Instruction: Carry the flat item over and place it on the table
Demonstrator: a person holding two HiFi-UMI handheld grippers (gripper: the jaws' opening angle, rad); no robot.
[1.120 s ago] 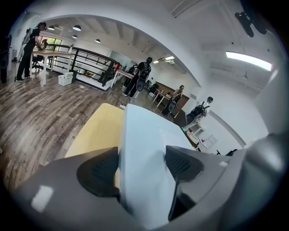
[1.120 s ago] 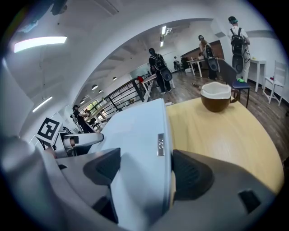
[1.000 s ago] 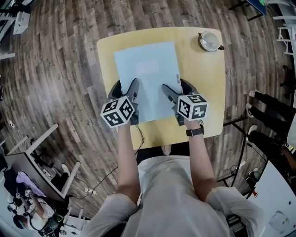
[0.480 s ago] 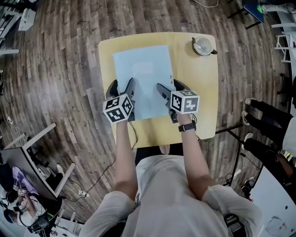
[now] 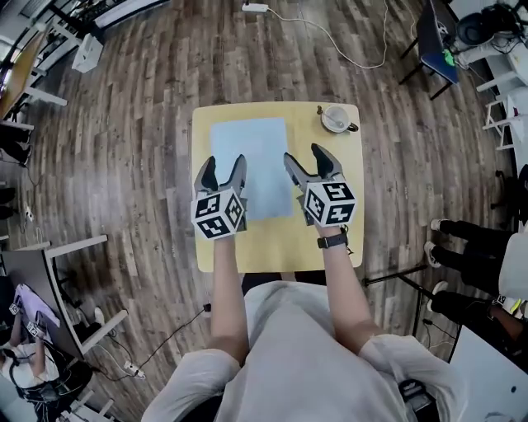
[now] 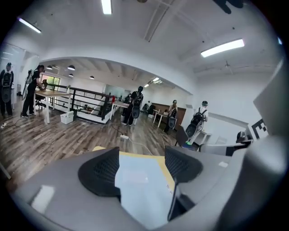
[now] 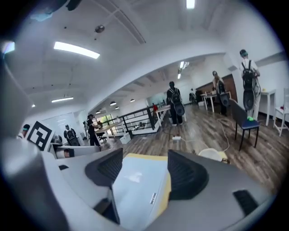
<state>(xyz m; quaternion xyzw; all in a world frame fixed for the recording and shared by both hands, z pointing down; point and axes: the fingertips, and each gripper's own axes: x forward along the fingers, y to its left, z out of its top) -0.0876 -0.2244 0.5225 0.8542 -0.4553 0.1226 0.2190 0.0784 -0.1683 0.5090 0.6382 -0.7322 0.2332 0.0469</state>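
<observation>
The flat item, a light blue sheet [image 5: 262, 161], lies flat on the small yellow table [image 5: 272, 247]. Both grippers hover well above it, apart from it. My left gripper [image 5: 223, 167] is open over the sheet's left edge, and my right gripper [image 5: 305, 158] is open over its right edge. In the left gripper view the sheet [image 6: 144, 185] shows far below between the spread jaws of the left gripper [image 6: 141, 155], with nothing held. The right gripper view is the same: the sheet [image 7: 135, 189] lies under the empty right gripper [image 7: 144, 164].
A white cup [image 5: 336, 118] on a saucer stands at the table's far right corner. Wooden floor surrounds the table. A cable and power strip [image 5: 256, 7] lie beyond it, a chair [image 5: 433, 37] stands far right, and desks [image 5: 49, 272] stand at the left. Several people stand in the distance.
Both grippers have come off the sheet's near edge and risen away from the table, jaws spread. The sheet stays flat on the table, which now looks smaller and farther.
</observation>
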